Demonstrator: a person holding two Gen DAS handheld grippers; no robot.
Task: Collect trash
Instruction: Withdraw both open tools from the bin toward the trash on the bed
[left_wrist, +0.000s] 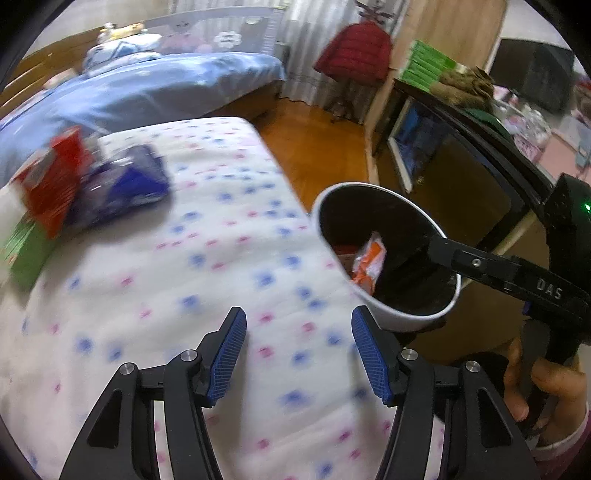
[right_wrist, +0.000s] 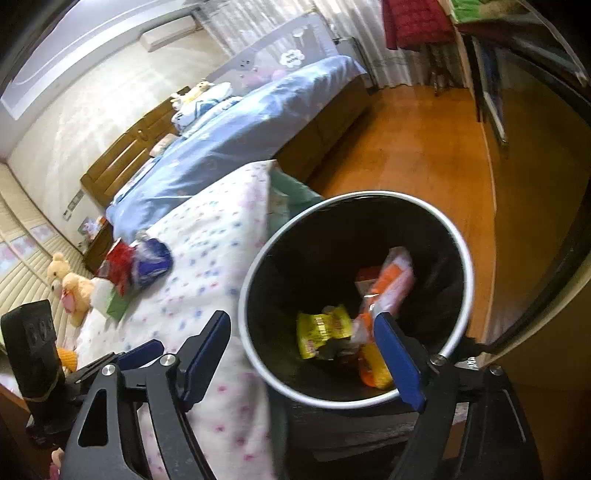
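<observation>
My left gripper (left_wrist: 299, 354) stands open above the flowered quilt (left_wrist: 184, 277), with nothing between its blue pads. Far left on the quilt lie a red packet (left_wrist: 55, 177), a blue packet (left_wrist: 125, 184) and a green box (left_wrist: 26, 251). A white bin with a black inside (left_wrist: 384, 317) stands at the bed's right edge. My right gripper (right_wrist: 303, 319) is open over the bin's rim (right_wrist: 354, 195), holding nothing. Inside lie an orange wrapper (right_wrist: 391, 280) and a yellow wrapper (right_wrist: 325, 328). The red packet (right_wrist: 118, 262) and blue packet (right_wrist: 155, 258) also show in the right wrist view.
A bed with blue covers (left_wrist: 166, 85) lies beyond the quilt. Wooden floor (right_wrist: 406, 147) runs right of the beds. A dark cabinet (left_wrist: 461, 177) stands close behind the bin. Plush toys (right_wrist: 70, 288) sit at the quilt's far end. A red coat (left_wrist: 354, 51) hangs at the back.
</observation>
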